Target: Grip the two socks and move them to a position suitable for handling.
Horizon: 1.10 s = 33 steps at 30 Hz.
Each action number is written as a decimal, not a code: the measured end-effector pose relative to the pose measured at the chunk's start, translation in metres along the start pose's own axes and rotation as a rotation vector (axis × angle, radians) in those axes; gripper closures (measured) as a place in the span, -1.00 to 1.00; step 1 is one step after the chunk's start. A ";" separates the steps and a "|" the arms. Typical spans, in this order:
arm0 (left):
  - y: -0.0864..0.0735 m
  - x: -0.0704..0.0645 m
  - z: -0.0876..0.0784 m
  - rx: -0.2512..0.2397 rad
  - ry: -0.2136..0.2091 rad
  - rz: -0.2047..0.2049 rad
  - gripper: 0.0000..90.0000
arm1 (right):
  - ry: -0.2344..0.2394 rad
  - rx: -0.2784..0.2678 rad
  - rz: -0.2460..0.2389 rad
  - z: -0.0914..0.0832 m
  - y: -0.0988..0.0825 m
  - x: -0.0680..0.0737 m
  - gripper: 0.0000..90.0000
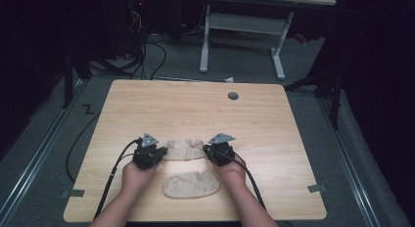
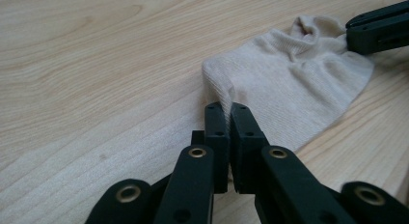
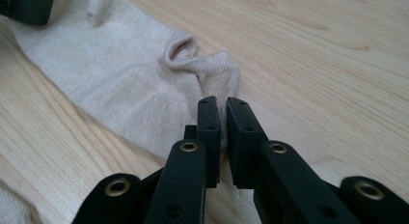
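— Dark all round, isn't it? Only the pale wooden counter [image 1: 195,109] catches any light. What's lying on it?

— Two beige ankle socks. The far sock [image 1: 184,149] lies flat, stretched crosswise between the person's two tools, near the front middle of the counter. The near sock [image 1: 191,184] sits just in front of it, between the person's wrists, close to the far one but apart from it, with nothing gripping it.

— And the far one is held?

— At both ends. The left hand-held gripper [image 2: 226,108] has its jaws pinched tight on the edge of the sock's left end; in the left gripper view a small ridge of fabric rises right between the tips. The right hand-held gripper [image 3: 221,102] is clamped the same way on the opposite end, beside the cuff opening, where the knit puckers into a fold just above its jaws.

— Is the sock lifted at all?

— Not that I can see. Its middle lies on the wood, a bit wrinkled towards the cuff. Each gripper view also catches the other tool's black jaw at the far end of the fabric.

— And the hands?

— Left hand [image 1: 137,175] and right hand [image 1: 232,172] come in from the front edge, each wrapped round its tool, a black cable trailing back from each one.

— Anything else on the top?

— A small grey round cap [image 1: 233,96] set into the wood near the far edge, well apart from the socks. Beyond that, a white-legged desk [image 1: 242,26] stands on the grey floor.
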<state>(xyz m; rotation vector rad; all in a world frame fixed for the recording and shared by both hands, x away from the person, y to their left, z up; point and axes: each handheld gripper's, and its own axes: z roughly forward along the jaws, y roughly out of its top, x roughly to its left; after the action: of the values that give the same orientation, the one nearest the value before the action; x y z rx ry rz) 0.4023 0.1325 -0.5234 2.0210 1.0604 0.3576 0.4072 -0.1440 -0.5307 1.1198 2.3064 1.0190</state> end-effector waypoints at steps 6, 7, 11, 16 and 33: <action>0.003 -0.008 -0.005 -0.031 -0.012 0.015 0.93 | -0.013 -0.050 -0.006 -0.012 -0.001 -0.001 0.88; 0.003 -0.009 -0.005 -0.035 -0.012 0.022 0.93 | -0.015 -0.055 -0.008 -0.014 -0.001 -0.001 0.88; 0.005 -0.014 -0.009 -0.043 -0.012 0.047 0.93 | -0.015 -0.075 -0.016 -0.021 -0.004 0.001 0.88; 0.005 -0.021 -0.012 -0.048 -0.027 0.062 0.93 | -0.017 -0.099 -0.039 -0.034 -0.006 0.005 0.88; 0.002 -0.041 -0.047 -0.076 -0.064 0.078 0.93 | -0.021 -0.163 -0.062 -0.081 -0.022 0.012 0.88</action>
<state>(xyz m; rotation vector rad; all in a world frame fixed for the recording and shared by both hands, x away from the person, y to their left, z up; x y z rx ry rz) 0.3517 0.1242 -0.4878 1.9966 0.9178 0.3660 0.3402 -0.1798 -0.4933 0.9834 2.1836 1.1427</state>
